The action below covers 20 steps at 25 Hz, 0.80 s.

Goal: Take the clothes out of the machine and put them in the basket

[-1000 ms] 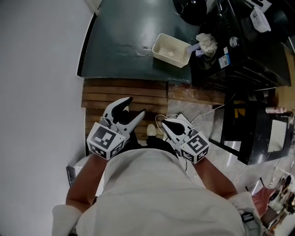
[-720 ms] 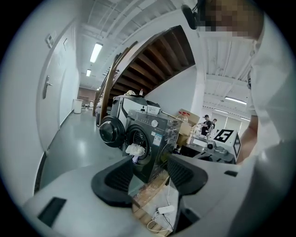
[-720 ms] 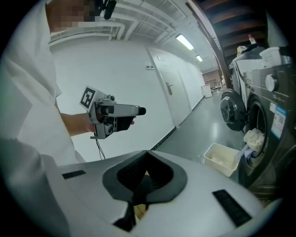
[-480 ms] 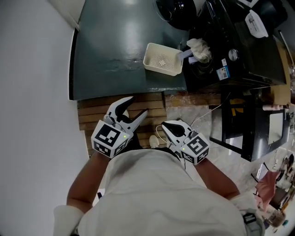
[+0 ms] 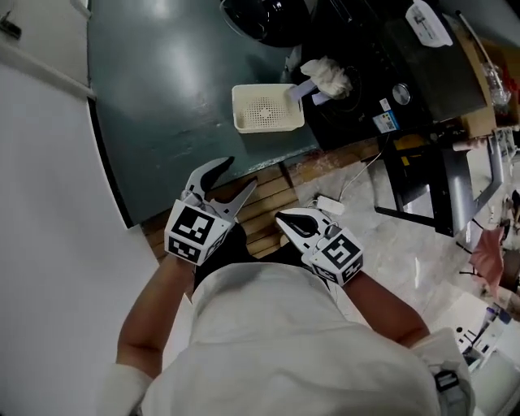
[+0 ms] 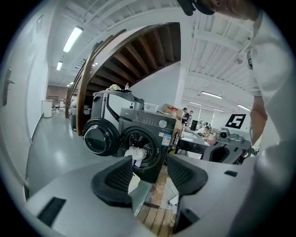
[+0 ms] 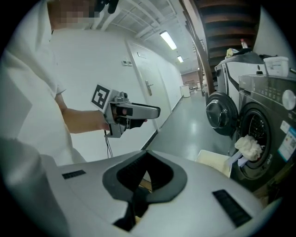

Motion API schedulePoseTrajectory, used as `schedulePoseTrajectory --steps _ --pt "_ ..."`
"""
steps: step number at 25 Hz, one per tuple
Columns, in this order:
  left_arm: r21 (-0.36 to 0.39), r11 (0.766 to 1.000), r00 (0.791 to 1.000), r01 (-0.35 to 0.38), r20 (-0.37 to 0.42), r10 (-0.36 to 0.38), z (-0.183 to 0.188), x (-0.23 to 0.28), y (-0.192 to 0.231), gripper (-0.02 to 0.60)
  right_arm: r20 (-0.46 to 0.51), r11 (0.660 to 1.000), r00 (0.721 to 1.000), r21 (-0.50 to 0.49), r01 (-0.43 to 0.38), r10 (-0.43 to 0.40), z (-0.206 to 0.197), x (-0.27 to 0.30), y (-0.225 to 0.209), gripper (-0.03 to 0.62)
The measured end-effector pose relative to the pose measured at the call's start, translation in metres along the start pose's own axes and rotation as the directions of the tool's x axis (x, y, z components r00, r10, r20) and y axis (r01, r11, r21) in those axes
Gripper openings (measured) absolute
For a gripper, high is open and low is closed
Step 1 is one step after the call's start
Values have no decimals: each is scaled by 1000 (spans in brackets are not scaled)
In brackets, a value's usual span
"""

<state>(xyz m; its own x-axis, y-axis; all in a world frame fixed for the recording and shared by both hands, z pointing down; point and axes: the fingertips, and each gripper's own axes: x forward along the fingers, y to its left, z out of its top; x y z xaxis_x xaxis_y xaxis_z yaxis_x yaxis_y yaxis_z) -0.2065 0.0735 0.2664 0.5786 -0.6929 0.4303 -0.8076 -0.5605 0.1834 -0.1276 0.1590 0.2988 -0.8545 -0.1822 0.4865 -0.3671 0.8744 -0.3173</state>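
A dark front-loading machine (image 5: 382,57) stands at the top right of the head view, its round door (image 5: 268,16) swung open. White clothes (image 5: 325,75) hang out of the drum mouth. On the green floor in front of it sits a cream perforated basket (image 5: 266,108) with nothing in it. My left gripper (image 5: 237,177) is open and holds nothing, well short of the basket. My right gripper (image 5: 282,218) is shut and holds nothing beside it. The left gripper view looks between open jaws (image 6: 150,171) at the machine (image 6: 148,139) and the clothes (image 6: 134,152). The right gripper (image 7: 145,155) sees the basket (image 7: 215,162) and the clothes (image 7: 249,147).
Wooden slats (image 5: 260,215) lie under my grippers. A white adapter (image 5: 329,203) with a cable rests on the pale floor. A black rack (image 5: 422,175) stands right of the machine. A white wall (image 5: 49,203) runs along the left. Behind the machine in the left gripper view stand other appliances (image 6: 106,104).
Both grippers have swung level toward the machine, and the view has turned. The basket and the clothes now sit closer above the grippers. Neither gripper's jaws have changed.
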Motion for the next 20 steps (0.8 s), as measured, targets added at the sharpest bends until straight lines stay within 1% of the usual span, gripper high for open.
schedulePoseTrajectory --steps 3,6,8,12,15,17,20 --pt "26 998 998 63 -13 -62 11 7 15 227 13 998 999 27 49 -49 18 8 7 3" --pt "31 993 994 110 -25 -109 16 20 24 227 26 994 996 60 88 -90 27 9 10 3" --pt "28 991 991 132 -38 -131 17 37 28 227 34 991 993 81 107 -110 29 10 3 5" --pt "24 986 984 167 -63 -166 14 78 31 243 27 990 992 75 123 -125 27 19 -14 3" --pt "33 981 978 193 -82 -189 11 117 34 265 21 988 990 72 135 -136 22 31 -36 3" --pt "37 978 974 206 -99 -202 8 150 36 285 13 987 990 77 139 -140 14 38 -57 5" --pt "28 974 970 223 -110 -218 3 205 41 297 14 987 989 69 147 -148 -1 50 -90 5"
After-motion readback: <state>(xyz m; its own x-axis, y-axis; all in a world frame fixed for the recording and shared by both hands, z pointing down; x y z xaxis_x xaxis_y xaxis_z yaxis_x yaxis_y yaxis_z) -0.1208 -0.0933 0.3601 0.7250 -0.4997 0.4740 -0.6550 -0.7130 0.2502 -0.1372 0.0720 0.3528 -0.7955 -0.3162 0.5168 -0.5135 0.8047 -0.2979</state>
